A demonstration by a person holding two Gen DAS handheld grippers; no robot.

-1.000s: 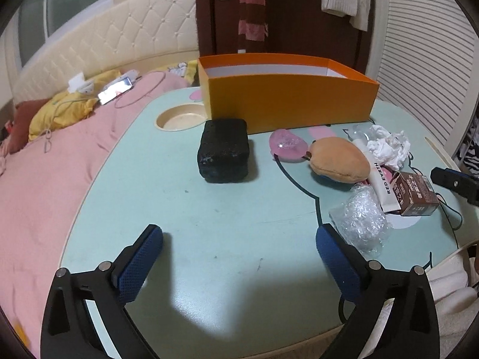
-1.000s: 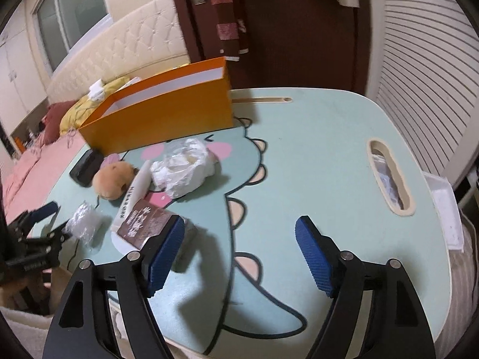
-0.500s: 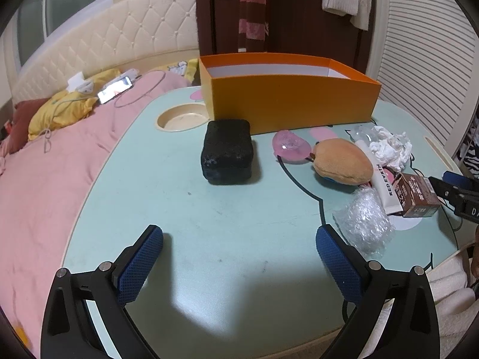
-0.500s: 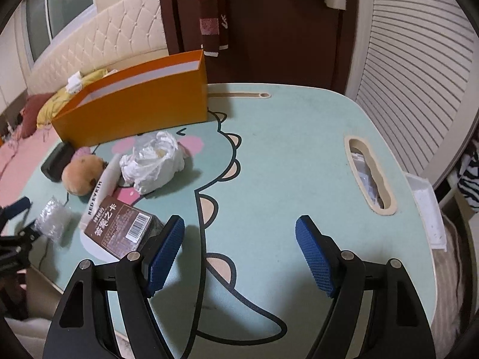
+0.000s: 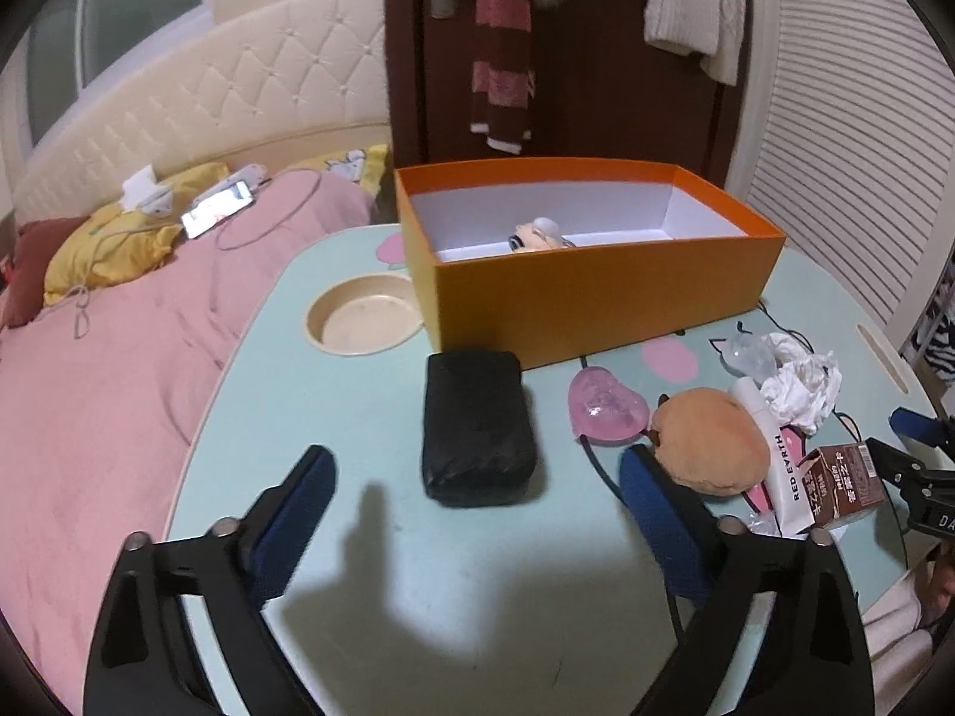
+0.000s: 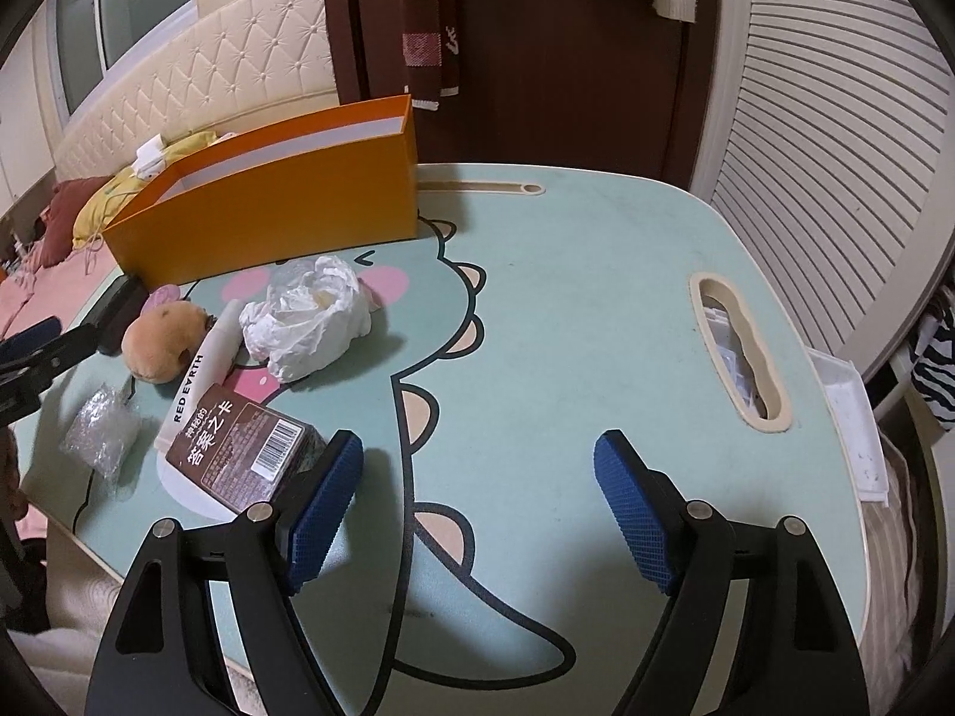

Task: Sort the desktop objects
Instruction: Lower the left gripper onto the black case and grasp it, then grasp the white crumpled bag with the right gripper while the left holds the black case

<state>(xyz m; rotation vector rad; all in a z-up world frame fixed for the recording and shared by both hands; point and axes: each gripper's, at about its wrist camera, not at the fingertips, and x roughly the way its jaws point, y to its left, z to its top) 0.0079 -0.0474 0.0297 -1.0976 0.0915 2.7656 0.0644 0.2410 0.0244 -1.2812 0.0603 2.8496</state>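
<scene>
My left gripper (image 5: 477,495) is open and empty, just short of a black pouch (image 5: 476,425) on the pale green table (image 5: 370,394). Behind it stands an open orange box (image 5: 597,292) with a small figure (image 5: 535,237) inside. To the right lie a pink clear piece (image 5: 606,407), a tan plush (image 5: 710,447), a white tube (image 5: 773,447), crumpled tissue (image 5: 800,385) and a brown carton (image 5: 841,480). My right gripper (image 6: 477,477) is open and empty, its left finger beside the carton (image 6: 250,447). The tissue (image 6: 310,316) and the plush (image 6: 161,340) lie beyond it.
A round cup recess (image 5: 361,322) sits left of the box. A crinkled clear wrapper (image 6: 101,426) lies near the table's front edge. A slot (image 6: 740,352) is cut in the table's right side. A pink bed (image 5: 89,388) borders the table on the left.
My left gripper has moved forward and higher toward the black pouch, so the box's inside now shows. My right gripper has shifted slightly, closer to the carton.
</scene>
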